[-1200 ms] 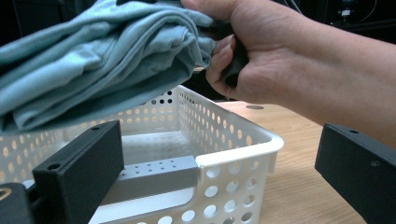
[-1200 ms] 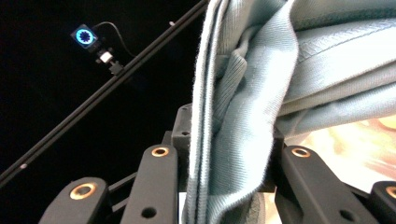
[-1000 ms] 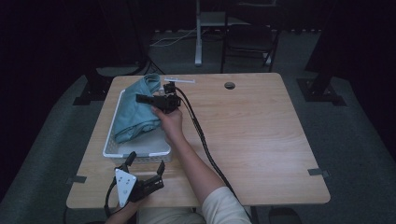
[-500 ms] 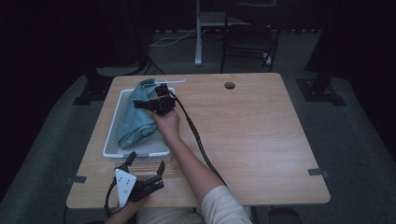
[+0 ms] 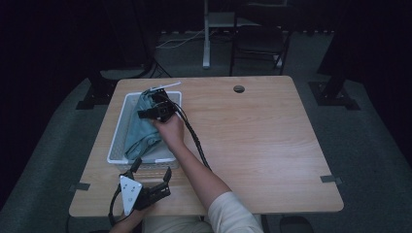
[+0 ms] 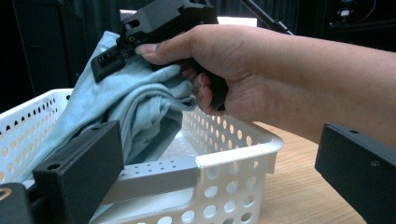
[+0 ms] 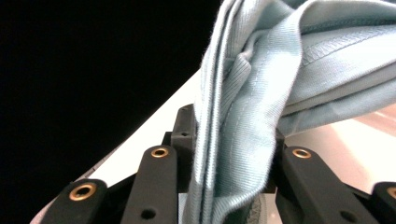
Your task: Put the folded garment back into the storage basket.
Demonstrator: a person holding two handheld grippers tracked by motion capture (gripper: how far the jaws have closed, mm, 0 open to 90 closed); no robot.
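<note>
Right gripper (image 5: 151,112) jaws are clamped on a fold of the light blue cloth (image 7: 261,116), which bunches up thick between them. The right hand (image 6: 224,65) holds that gripper above the far end of the white basket (image 5: 116,145), and the cloth hangs from it down into the basket. Near the table's (image 5: 272,145) front edge, the left gripper (image 5: 150,174) sits low just short of the basket, jaws apart, nothing between them.
</note>
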